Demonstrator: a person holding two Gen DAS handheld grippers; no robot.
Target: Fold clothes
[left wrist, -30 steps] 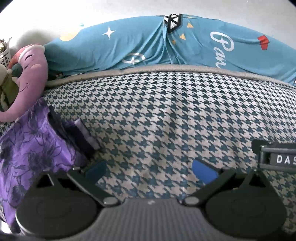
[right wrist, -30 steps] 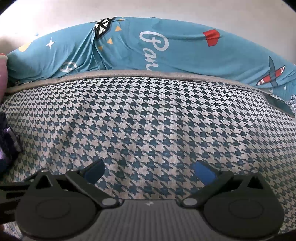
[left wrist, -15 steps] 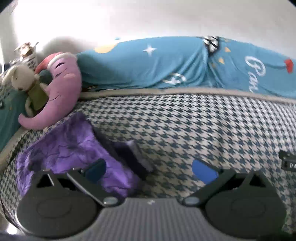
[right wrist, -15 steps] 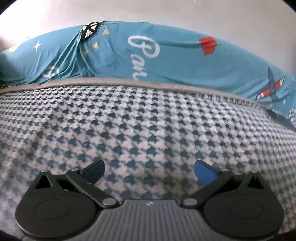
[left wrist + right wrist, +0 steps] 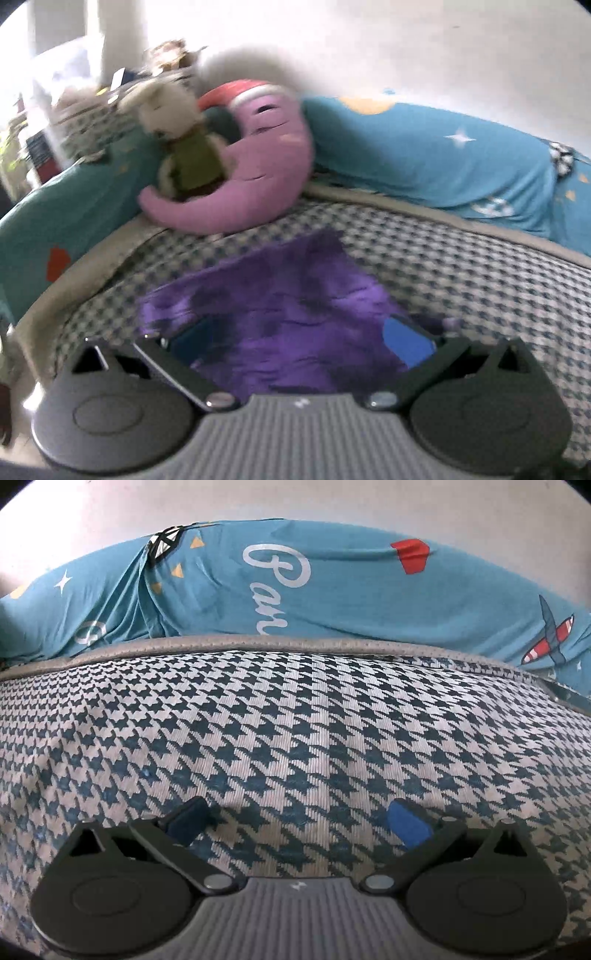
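A purple floral garment lies folded flat on the houndstooth mat, straight ahead in the left wrist view. My left gripper hovers over its near edge, open, with the blue pads spread wide and nothing between them. In the right wrist view only the houndstooth mat lies ahead; no garment shows there. My right gripper is open above the bare mat, holding nothing.
A pink moon-shaped plush and a small plush animal in green lean at the mat's far left corner. A blue printed quilt runs along the wall behind the mat. Cluttered items stand blurred at the far left.
My left gripper has swung left, bringing the purple garment from the frame's left edge to dead centre. The right gripper has drifted slightly over the mat. Both stay open.
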